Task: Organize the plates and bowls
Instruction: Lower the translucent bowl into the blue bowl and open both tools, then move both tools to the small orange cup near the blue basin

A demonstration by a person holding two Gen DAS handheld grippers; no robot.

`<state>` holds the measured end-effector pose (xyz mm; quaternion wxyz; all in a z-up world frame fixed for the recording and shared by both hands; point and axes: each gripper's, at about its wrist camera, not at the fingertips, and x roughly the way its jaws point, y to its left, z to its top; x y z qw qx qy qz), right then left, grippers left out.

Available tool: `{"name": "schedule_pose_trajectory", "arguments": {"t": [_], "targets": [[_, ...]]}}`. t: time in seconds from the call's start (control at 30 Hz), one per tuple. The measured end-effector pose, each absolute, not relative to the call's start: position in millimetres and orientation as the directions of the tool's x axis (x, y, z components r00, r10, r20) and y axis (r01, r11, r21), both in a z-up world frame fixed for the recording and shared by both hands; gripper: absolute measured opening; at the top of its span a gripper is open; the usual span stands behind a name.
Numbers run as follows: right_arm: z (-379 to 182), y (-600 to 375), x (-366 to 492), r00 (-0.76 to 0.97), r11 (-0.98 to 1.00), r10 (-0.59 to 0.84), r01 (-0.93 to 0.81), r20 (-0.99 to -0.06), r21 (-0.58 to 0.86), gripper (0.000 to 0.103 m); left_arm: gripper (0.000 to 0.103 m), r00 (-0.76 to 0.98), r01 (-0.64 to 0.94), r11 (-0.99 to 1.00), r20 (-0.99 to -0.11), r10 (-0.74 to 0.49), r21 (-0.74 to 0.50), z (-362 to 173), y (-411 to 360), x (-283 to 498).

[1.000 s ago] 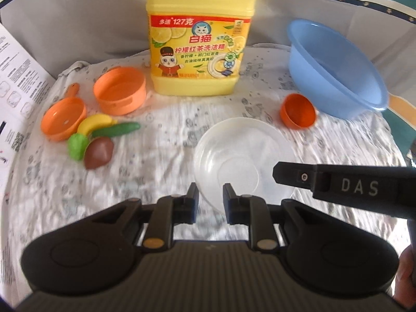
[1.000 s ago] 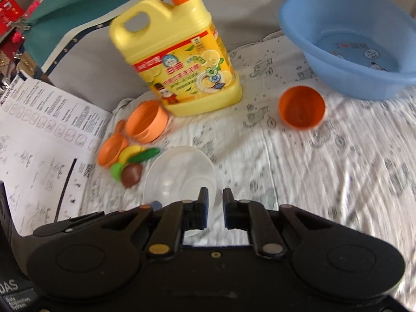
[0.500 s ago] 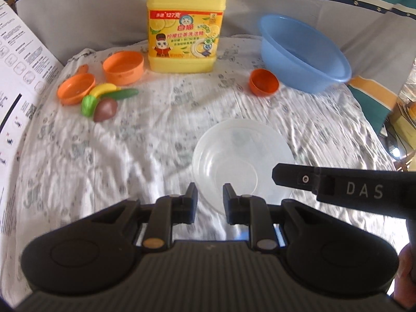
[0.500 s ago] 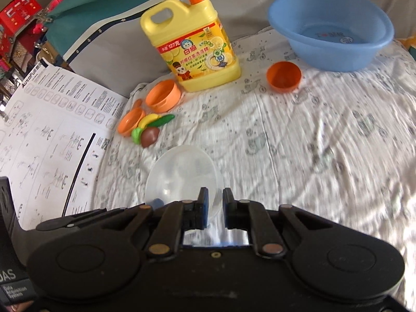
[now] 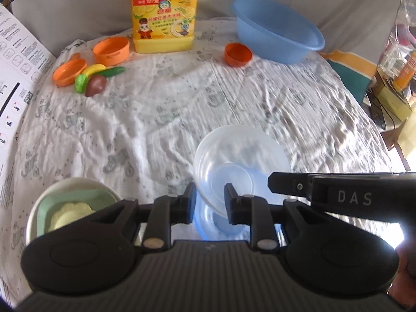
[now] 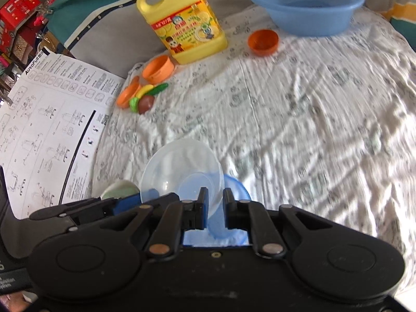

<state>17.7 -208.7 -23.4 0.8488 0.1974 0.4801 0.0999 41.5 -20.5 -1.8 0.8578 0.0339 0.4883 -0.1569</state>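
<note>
A clear plastic bowl [image 5: 241, 156] [image 6: 182, 166] hangs tilted between both grippers, just above a light blue bowl [image 5: 208, 223] [image 6: 239, 184] at the near edge of the cloth. My left gripper [image 5: 210, 200] has the clear bowl's near rim between its fingers, and its jaws are opening slightly. My right gripper [image 6: 213, 202] is shut on the rim at the other side; its finger [image 5: 291, 186] reaches in from the right. To the left stands a white bowl [image 5: 33, 208] [image 6: 119, 189] holding a green square dish and a pale yellow one.
On the patterned cloth [image 5: 182, 109] at the back stand a yellow detergent jug [image 5: 163, 18], a blue basin [image 5: 278, 31], a small orange bowl [image 5: 238, 54], orange cups [image 5: 111, 50] and toy vegetables [image 5: 96, 80]. A printed instruction sheet [image 6: 46, 119] lies on the left.
Both grippers have drawn back toward the near edge with the clear bowl. The blue bowl and the white bowl with dishes have come into view beneath and beside it.
</note>
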Motion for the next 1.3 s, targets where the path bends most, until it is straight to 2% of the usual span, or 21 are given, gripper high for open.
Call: {"name": "schedule_pose_trajectory", "arguments": {"t": [1.0, 1.1, 1.13, 1.17, 1.2, 1.23, 1.27, 1.3], "targets": [[-43, -213, 4, 0.468, 0.890, 0.375, 0.060, -0.800, 0.452, 0.015, 0.025, 0.409, 0.318, 0.943, -0.884, -0.226, -0.094, -29, -28, 37], [-42, -213, 3, 0.472, 0.892, 0.368, 0.063, -0.801, 0.447, 0.017, 0.031, 0.416, 0.313, 0.946, -0.883, -0.220, -0.088, -28, -27, 36], [-41, -214, 3, 0.478, 0.894, 0.362, 0.066, -0.800, 0.444, 0.020, 0.037, 0.424, 0.310, 0.947, -0.880, -0.213, -0.080, -26, -26, 35], [-38, -215, 2, 0.489, 0.895, 0.353, 0.071, -0.798, 0.440, 0.024, 0.053, 0.434, 0.309, 0.949, -0.877, -0.206, -0.070, -23, -25, 34], [-35, -217, 2, 0.501, 0.893, 0.353, 0.071, -0.790, 0.444, 0.045, 0.065, 0.444, 0.312, 0.948, -0.872, -0.207, -0.066, -20, -23, 33], [-33, -219, 1, 0.512, 0.891, 0.352, 0.073, -0.783, 0.448, 0.068, 0.081, 0.459, 0.312, 0.948, -0.864, -0.209, -0.064, -16, -22, 31], [-30, -220, 0, 0.528, 0.891, 0.345, 0.075, -0.776, 0.447, 0.077, 0.088, 0.477, 0.312, 0.948, -0.854, -0.208, -0.057, -11, -21, 29], [-28, -221, -1, 0.541, 0.894, 0.335, 0.075, -0.771, 0.441, 0.086, 0.090, 0.493, 0.315, 0.948, -0.846, -0.204, -0.045, -7, -21, 26]]}}
